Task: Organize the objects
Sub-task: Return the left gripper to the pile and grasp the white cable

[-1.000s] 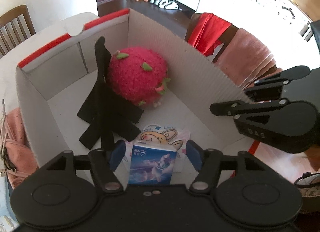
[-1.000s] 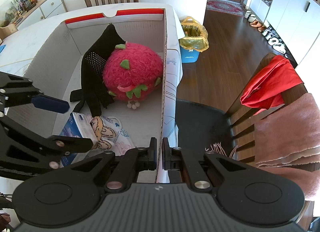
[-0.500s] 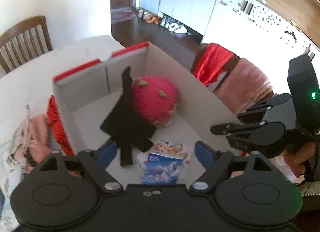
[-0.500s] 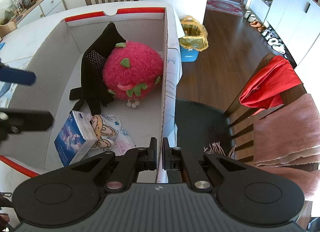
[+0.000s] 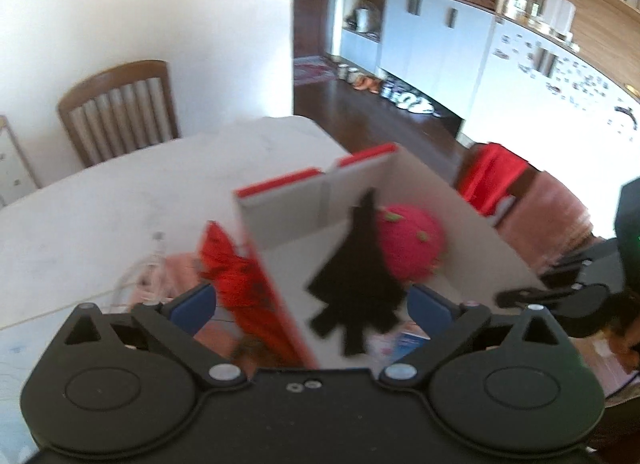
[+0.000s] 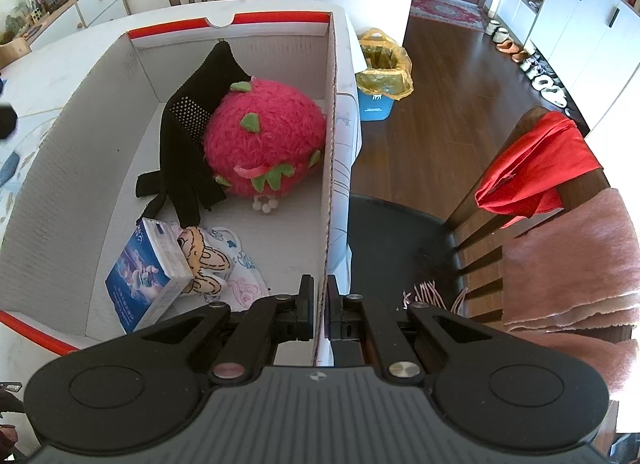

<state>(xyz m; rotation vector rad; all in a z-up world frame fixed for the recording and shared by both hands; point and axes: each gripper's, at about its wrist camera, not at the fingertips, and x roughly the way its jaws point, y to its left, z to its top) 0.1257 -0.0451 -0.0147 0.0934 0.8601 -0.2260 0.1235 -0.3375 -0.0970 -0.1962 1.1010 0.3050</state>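
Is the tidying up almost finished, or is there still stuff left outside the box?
Partly done. The pink plush, black glove, blue packet and cartoon cloth are in the box. The right tool pinches the box's wall; the left tool is open and empty. A red cloth and pink item wait outside.

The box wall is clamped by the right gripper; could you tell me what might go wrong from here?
1. The right gripper is shut on the box wall alone; a pull could bend the thin cardboard or drag the box off the table.
2. The open left gripper straddles the other wall, near the red cloth; closing could catch the wall.
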